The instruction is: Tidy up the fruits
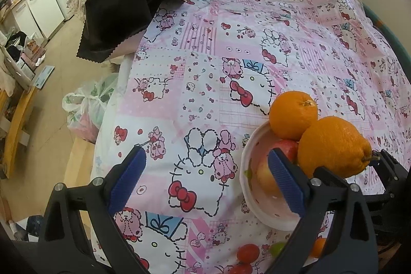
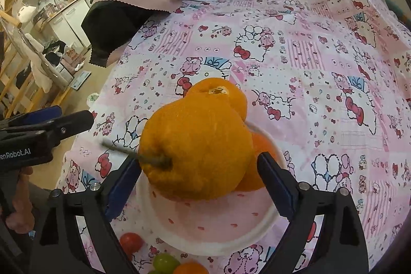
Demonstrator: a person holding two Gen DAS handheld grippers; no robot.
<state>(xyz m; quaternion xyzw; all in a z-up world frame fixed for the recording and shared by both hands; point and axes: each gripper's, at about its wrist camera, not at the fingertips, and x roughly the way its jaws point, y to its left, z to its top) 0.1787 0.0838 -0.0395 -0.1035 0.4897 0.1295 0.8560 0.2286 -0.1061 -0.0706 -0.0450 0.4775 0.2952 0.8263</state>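
Right wrist view: my right gripper straddled the stemmed orange over the bowl, fingers parted, stem pointing back at me. My left gripper was spread wide, holding nothing, left of the bowl.

2 oranges, 1 apple, 1 bowl.

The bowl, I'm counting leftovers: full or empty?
Nearly full: the bowl holds two oranges and an apple.

Orange fruit, white pink-speckled bowl, pink cartoon-patterned sheet
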